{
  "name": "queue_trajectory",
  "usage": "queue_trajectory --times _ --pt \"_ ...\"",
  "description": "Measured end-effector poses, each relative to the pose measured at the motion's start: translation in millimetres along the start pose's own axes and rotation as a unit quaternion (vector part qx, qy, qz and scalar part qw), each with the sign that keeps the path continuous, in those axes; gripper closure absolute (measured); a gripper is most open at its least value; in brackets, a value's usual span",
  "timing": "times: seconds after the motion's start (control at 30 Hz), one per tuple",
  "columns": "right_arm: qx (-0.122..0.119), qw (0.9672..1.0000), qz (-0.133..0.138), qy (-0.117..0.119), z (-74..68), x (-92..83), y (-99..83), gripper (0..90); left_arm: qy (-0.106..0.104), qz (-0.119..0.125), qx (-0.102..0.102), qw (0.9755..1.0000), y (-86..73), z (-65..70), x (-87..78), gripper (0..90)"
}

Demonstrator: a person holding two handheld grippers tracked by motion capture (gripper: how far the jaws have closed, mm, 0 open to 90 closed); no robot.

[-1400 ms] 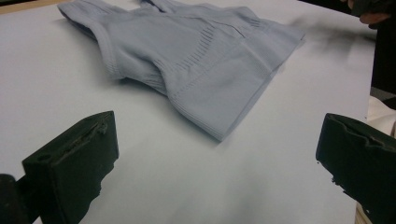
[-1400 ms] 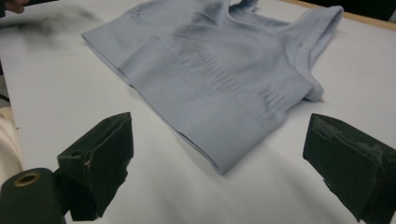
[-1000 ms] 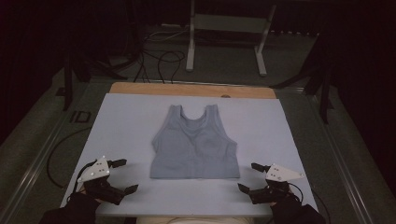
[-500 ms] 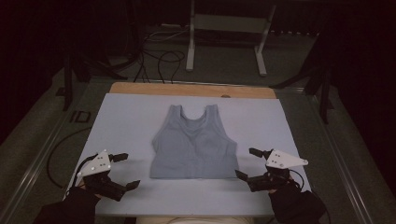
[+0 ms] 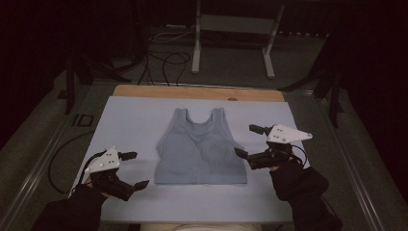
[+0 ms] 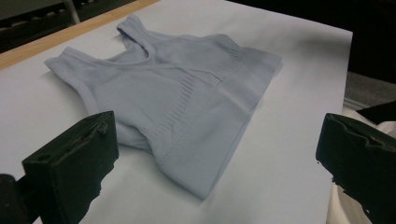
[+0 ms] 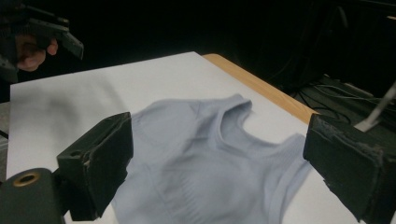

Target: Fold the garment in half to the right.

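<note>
A pale blue-grey sleeveless top point(image 5: 199, 149) lies flat in the middle of the white-covered table point(image 5: 130, 120), straps toward the far side. My left gripper point(image 5: 138, 169) hovers open just left of the top's lower left corner, nothing between its jaws. My right gripper point(image 5: 245, 139) is open beside the top's right edge, near the armhole, also holding nothing. In the left gripper view the top point(image 6: 177, 93) lies ahead between the wide-apart jaws. In the right gripper view the top point(image 7: 210, 158) lies below the spread jaws, and the left gripper point(image 7: 42, 32) shows far off.
A strip of bare wood point(image 5: 197, 92) runs along the table's far edge. Behind it stand a metal frame point(image 5: 231, 29) and loose cables point(image 5: 163, 57) on the floor. Dark gloved hands and sleeves come in at the near edge.
Both grippers have moved forward from the near edge. The right one went farther, up along the top's right side. The left one edged toward the lower left corner. The top has not moved.
</note>
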State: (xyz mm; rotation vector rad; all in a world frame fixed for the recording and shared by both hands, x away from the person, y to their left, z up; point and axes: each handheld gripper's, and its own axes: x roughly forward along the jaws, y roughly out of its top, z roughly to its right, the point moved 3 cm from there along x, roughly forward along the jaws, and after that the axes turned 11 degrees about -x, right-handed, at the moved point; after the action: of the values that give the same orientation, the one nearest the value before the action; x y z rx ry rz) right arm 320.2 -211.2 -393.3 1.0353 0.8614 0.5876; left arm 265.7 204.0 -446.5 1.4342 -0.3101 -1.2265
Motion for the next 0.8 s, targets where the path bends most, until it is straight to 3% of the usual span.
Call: queue_trajectory --times 0.37,0.8 --pt "-0.010 0.9996 0.006 0.024 15.5 47.1 30.2 8.5 0.014 -0.017 0.002 0.9998 8.7 0.3 7.2 0.1" --pt "-0.010 0.9989 0.001 0.045 19.5 92.1 46.1 8.5 0.014 -0.030 -0.002 0.9994 5.7 4.1 19.3 0.1"
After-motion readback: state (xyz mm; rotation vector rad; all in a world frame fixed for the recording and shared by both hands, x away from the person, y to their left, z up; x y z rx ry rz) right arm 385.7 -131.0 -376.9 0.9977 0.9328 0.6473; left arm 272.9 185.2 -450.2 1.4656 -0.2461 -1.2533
